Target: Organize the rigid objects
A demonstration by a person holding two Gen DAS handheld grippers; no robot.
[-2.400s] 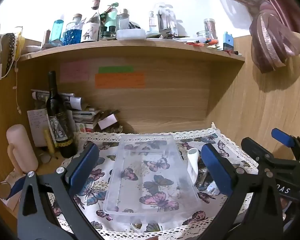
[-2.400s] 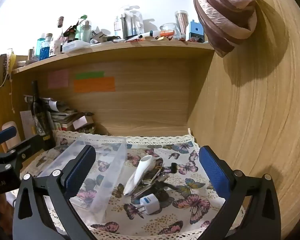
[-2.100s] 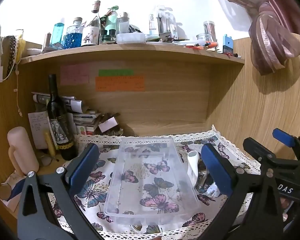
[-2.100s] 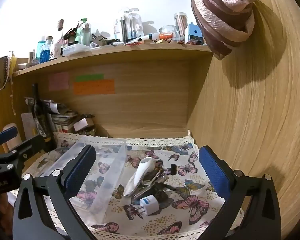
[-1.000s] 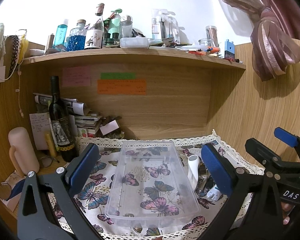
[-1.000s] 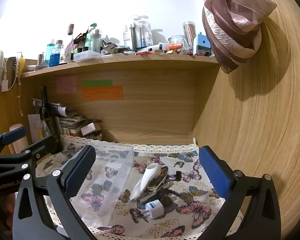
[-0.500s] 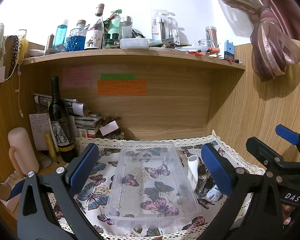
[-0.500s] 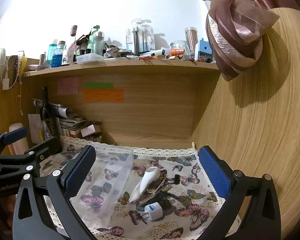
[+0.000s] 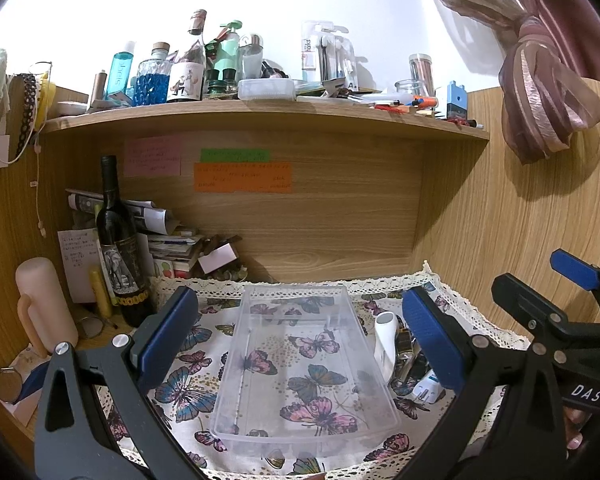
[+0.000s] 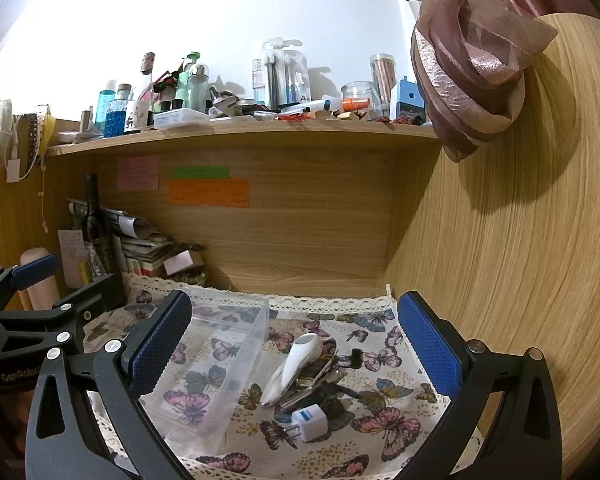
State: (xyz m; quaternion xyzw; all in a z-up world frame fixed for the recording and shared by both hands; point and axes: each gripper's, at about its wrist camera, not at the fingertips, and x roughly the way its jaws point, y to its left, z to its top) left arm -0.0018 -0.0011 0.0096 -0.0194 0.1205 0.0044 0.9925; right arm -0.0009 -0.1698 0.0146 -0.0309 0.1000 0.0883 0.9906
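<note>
From the left wrist view, my left gripper (image 9: pixel 296 332) hangs level above the near edge of the tabletop (image 9: pixel 492 320), pointing toward the back panel of the wooden alcove. Its jaws stand wide apart, blue ribbed pads either side, holding nothing and touching nothing. Between them, lower down, sits a clear plastic bin (image 9: pixel 304 364): rectangular, thin-walled, glossy, open-topped, empty, resting lengthwise on a butterfly-print cloth (image 9: pixel 188 392) with a lace border. Just right of the bin lies a white curved-handle tool (image 9: pixel 385 340), partly behind the right pad, next to some metal pieces I can't make out, and a small white plug adapter (image 9: pixel 426 388). At far right I see the right gripper (image 9: pixel 572 312) side-on, with fingertips of the person's hand (image 9: pixel 574 432) curled under its body. A dark wine bottle (image 9: pixel 118 248) stands upright at the back left, a pale pink cylinder (image 9: pixel 46 304) beside it.

Over on the right wrist view, the right gripper (image 10: pixel 296 344) is also level and raised, jaws fully spread, nothing clamped. Below the gap lies the white curved-handle tool (image 10: pixel 290 368), smooth and glossy, resting across a bunch of keys (image 10: pixel 320 380). The white plug adapter (image 10: pixel 310 424), cube-shaped with metal prongs pointing left, sits just nearer to me. The clear plastic bin (image 10: pixel 220 360) lies to the left of this pile, its long wall close beside the tool. The left gripper (image 10: pixel 36 312) shows at the left edge.
</note>
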